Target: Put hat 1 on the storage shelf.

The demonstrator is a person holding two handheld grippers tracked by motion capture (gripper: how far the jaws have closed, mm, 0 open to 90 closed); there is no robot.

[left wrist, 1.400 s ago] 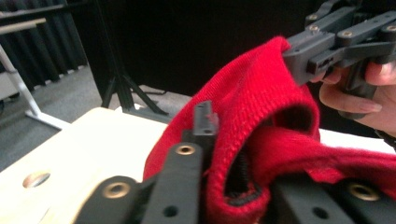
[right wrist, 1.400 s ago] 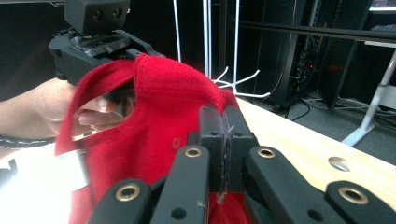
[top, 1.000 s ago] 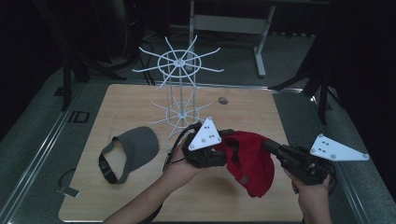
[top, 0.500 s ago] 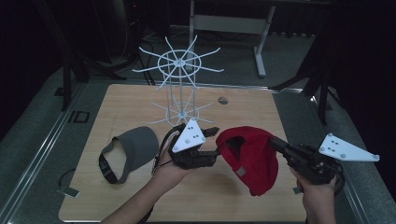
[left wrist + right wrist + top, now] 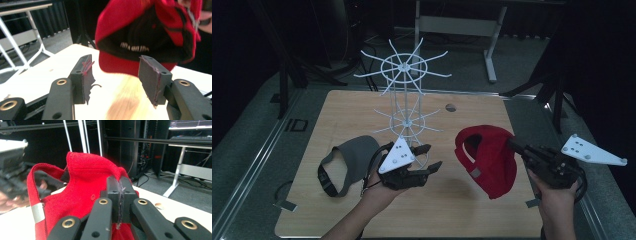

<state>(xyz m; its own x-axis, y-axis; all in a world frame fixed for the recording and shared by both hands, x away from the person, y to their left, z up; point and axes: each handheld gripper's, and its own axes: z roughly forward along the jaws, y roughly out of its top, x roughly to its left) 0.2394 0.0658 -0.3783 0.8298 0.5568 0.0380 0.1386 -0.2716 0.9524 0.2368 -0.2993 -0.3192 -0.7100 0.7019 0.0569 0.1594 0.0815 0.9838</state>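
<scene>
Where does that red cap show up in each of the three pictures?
High view: the red cap hangs right of centre, above the table.
Left gripper view: top centre and right, beyond the open jaws.
Right gripper view: centre left, pinched in the shut jaws.
Shared landmark: the pale wooden table.

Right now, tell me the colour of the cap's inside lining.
Black, inside the red fabric cap; left gripper view.

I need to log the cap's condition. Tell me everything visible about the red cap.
The red cap is woven fabric with a dark lining bearing blurred pale lettering, plus a back strap with a grey tab. It hangs above the table, opening toward the left gripper, whose open jaws stand apart from it. The right gripper pinches its fabric.
</scene>
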